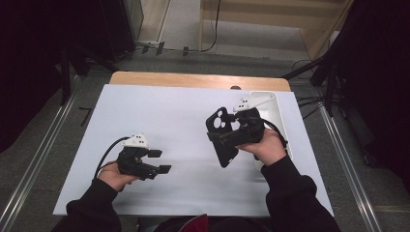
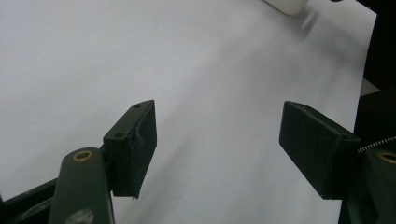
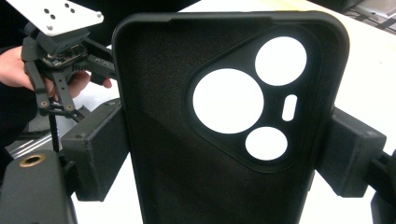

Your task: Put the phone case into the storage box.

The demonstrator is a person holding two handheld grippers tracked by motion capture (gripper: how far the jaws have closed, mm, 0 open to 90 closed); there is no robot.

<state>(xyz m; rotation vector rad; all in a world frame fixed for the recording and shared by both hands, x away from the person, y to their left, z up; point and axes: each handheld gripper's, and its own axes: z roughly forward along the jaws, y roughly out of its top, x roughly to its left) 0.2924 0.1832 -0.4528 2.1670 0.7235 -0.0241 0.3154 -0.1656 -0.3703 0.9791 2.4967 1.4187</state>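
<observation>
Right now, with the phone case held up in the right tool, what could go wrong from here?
1. The right tool pinches the case only by its two long edges, above the table; the case looks flexible, so it might bow and slip out.
2. The white tray sits just behind the right hand, so a swing could knock it.
3. The left tool is open and holds nothing, so it gives the case no support.

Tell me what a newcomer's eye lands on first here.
First, the black phone case, clamped by its long edges in the right gripper and held up over the right half of the white table, its round camera cutouts showing light through. Next, the left gripper, low at the left, jaws open on nothing.
</observation>
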